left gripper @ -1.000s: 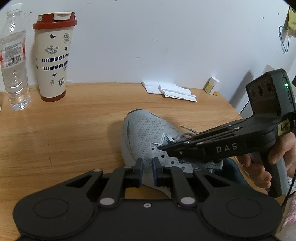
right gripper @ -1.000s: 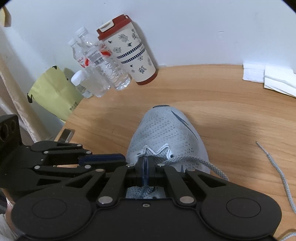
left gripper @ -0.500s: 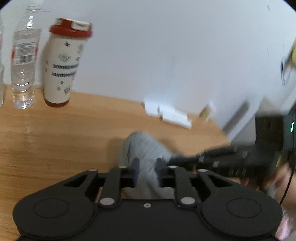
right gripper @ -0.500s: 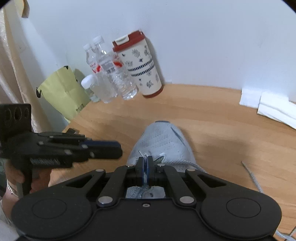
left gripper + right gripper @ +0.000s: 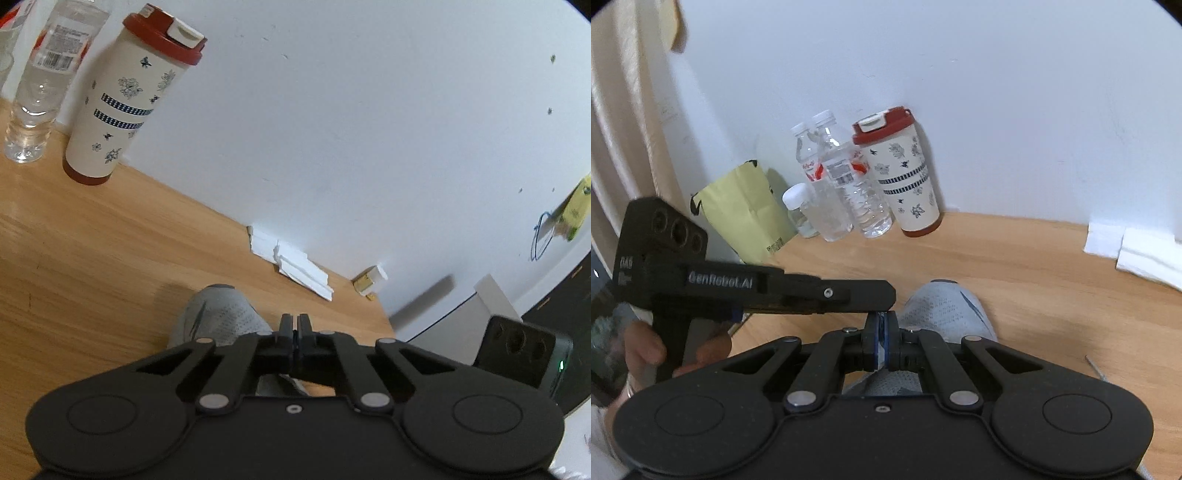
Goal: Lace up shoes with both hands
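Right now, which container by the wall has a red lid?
The floral tumbler, rightmost in the right wrist view. The clear bottles beside it have white caps.

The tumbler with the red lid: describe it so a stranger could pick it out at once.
Follow the wooden table back to the white wall, where a cluster of drink containers stands in the corner. The tumbler is at the right end of that cluster, next to the clear water bottles. Alone there it is opaque: cream-coloured, printed with dark flowers and checked bands, with a red lid and red base.
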{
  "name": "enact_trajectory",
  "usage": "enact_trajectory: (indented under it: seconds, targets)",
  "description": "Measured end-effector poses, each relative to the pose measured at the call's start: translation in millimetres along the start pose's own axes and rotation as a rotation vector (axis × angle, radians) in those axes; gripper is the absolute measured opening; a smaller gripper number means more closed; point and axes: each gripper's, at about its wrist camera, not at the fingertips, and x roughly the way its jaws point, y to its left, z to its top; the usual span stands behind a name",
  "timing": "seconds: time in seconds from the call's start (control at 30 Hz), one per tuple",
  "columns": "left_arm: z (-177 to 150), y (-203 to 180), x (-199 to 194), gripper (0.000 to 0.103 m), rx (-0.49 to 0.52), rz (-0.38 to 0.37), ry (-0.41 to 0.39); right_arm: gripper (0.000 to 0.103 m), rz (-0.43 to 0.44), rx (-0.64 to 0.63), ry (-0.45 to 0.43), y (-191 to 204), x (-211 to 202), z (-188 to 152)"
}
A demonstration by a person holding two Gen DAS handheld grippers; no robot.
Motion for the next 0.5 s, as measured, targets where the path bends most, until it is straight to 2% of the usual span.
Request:
enact_trajectory:
  seconds: [0.13,0.23,0.33,0.4,0.43,0.5]
  targets:
    - [0,1,2,0.002,-0.014,-0.004,0.001,0.015,-0.076,-0.111,-0.005,13,-1,0]
    - [1,2,4,0.002,-0.020,0.000,0.006,0.015,-0.108,-0.207,0.001,22,2,0]
    - [0,3,5,0.002,-0.028,-0.009,0.015,0.015,-0.116,-0.250,0.023,26,6,2]
    - [-1,2,3,0.002,-0.017,0.004,0.015,0.013,-0.116,-0.279,0.040,28,9,3]
    - [-1,1,3,0.002,-0.009,0.012,0.014,0.007,-0.117,-0.285,0.048,28,9,3]
    - [-1,0,2,0.002,-0.002,0.017,0.014,0.004,-0.120,-0.298,0.061,29,10,4]
